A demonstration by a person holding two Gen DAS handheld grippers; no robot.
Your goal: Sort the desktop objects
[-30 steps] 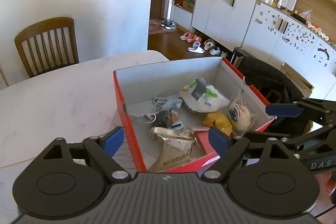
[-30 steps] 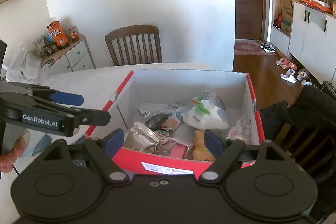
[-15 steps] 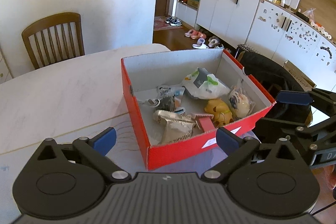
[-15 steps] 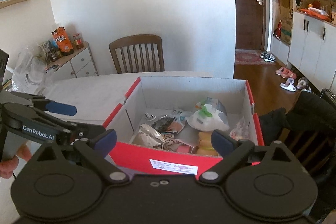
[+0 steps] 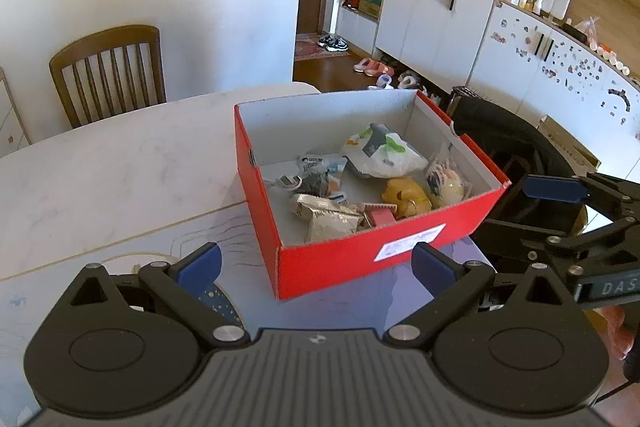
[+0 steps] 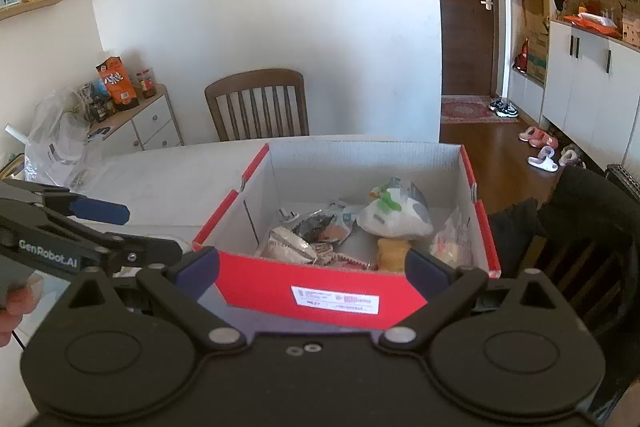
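A red cardboard box [image 5: 340, 259] stands on the white marble table [image 5: 100, 171]; it also shows in the right wrist view [image 6: 320, 287]. Inside lie several small things: a white and green packet [image 5: 380, 151], a yellow toy [image 5: 406, 195], a silver foil packet [image 5: 324, 215], a clear bag with a round toy [image 5: 444, 179]. My left gripper [image 5: 316, 263] is open and empty, in front of the box's near wall. My right gripper [image 6: 312, 263] is open and empty, also just in front of the box. Each gripper shows at the side of the other's view.
A wooden chair [image 5: 108, 75] stands at the table's far side. A dark round patterned object [image 5: 218, 301] lies on the table under my left gripper. A black chair with dark cloth [image 5: 504, 147] stands right of the box. A sideboard with snacks [image 6: 128, 115] is far left.
Both grippers have pulled back and up from the box, so its whole red front wall now shows. Both stay open and empty. The things in the box have not moved.
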